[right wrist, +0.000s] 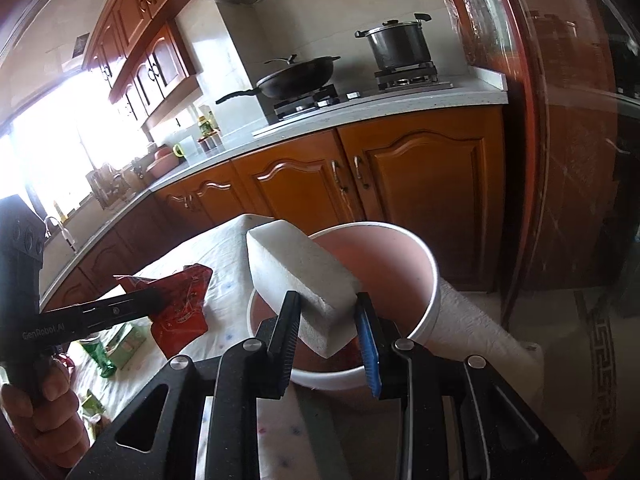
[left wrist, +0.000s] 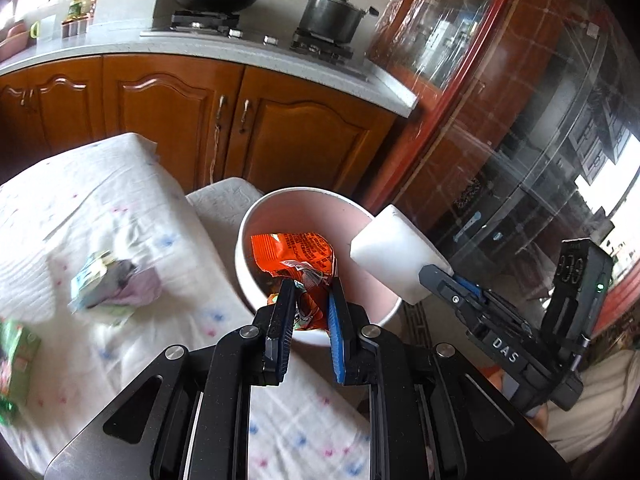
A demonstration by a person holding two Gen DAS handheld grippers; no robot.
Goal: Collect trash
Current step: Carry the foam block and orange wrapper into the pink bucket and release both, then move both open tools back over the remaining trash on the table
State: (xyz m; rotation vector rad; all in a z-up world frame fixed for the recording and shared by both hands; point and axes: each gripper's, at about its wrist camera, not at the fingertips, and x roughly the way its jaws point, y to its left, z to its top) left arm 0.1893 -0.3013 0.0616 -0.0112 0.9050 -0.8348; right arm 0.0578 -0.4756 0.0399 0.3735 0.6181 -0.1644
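Observation:
A pink bin with a white rim [left wrist: 246, 280] [right wrist: 432, 280] stands beside the cloth-covered table. My left gripper [left wrist: 310, 286] is shut on an orange snack wrapper [left wrist: 296, 254] and holds it over the bin's mouth; the wrapper [right wrist: 180, 300] looks red in the right wrist view. My right gripper [right wrist: 326, 302] is shut on a white foam block [right wrist: 296, 268] and holds it above the bin's rim; the block [left wrist: 394, 254] also shows in the left wrist view at the bin's right side.
The table's white dotted cloth [left wrist: 120, 216] carries more trash: a crumpled pale packet [left wrist: 108, 284], a green packet [left wrist: 14, 364], and green items [right wrist: 108, 348]. Wooden kitchen cabinets [left wrist: 280, 128] and a glass-fronted cabinet [left wrist: 520, 140] stand behind the bin.

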